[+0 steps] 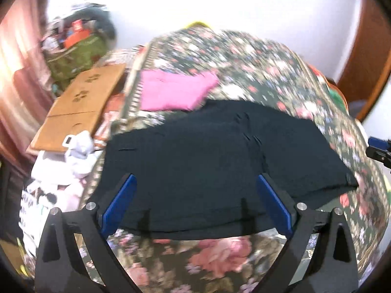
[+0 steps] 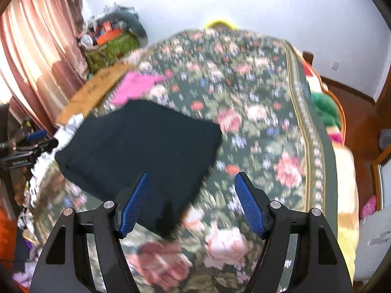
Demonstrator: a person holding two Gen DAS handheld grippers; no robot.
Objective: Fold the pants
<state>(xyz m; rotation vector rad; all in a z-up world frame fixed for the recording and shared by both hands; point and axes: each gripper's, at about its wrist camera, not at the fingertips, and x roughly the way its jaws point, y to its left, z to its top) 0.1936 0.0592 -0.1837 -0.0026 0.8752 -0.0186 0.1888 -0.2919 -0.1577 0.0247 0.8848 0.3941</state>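
Count first: one pair of black pants (image 1: 207,151), one pink garment (image 1: 174,90), one flattened cardboard box (image 1: 83,102) and two grippers, all around a single bed with a flowery bedspread (image 1: 244,56). The pants are dark, nearly featureless in these blurry shots, and lie folded into a flat, roughly rectangular bundle on the bedspread, with a few small creases on top and a thick layered edge on the near side. They sit toward the left edge of the bed, the pink garment just beyond them on the far left and the box past that, off the bed's edge beside a pink curtain (image 2: 36,56). In the left wrist view the left gripper (image 1: 195,183) has its blue fingers (image 1: 119,202) spread wide with nothing between the pads; the pants show in the gap between them and just beyond. In the right wrist view the right gripper (image 2: 191,180) is spread wide too and grips nothing; the near right corner of the pants (image 2: 136,146) shows behind its left finger, while its right finger (image 2: 251,205) is over bare bedspread. Can't tell how far above the cloth either one is. The right gripper peeks in at the far right edge of the left wrist view.
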